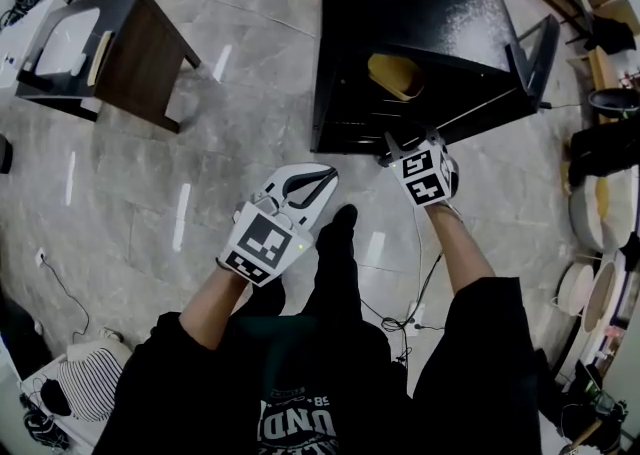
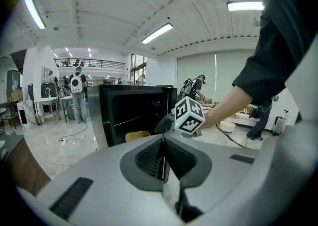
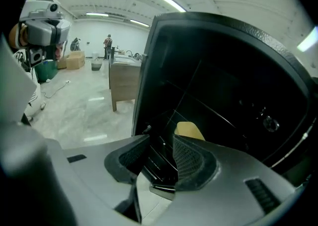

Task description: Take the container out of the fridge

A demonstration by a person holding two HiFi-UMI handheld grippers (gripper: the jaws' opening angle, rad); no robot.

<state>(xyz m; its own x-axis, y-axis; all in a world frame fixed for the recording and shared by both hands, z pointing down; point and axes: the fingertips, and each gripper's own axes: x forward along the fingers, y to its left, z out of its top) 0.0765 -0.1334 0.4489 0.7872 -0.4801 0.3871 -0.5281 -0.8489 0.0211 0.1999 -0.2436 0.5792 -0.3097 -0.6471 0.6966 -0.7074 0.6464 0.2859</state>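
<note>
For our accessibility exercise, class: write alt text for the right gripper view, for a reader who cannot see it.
The right gripper, jaws apart and empty, points into an open black fridge where a yellow container sits inside. A wooden table stands on the pale floor at left.

A glossy black fridge (image 1: 420, 3) stands on a polished, veined stone floor (image 1: 250, 93).
</note>
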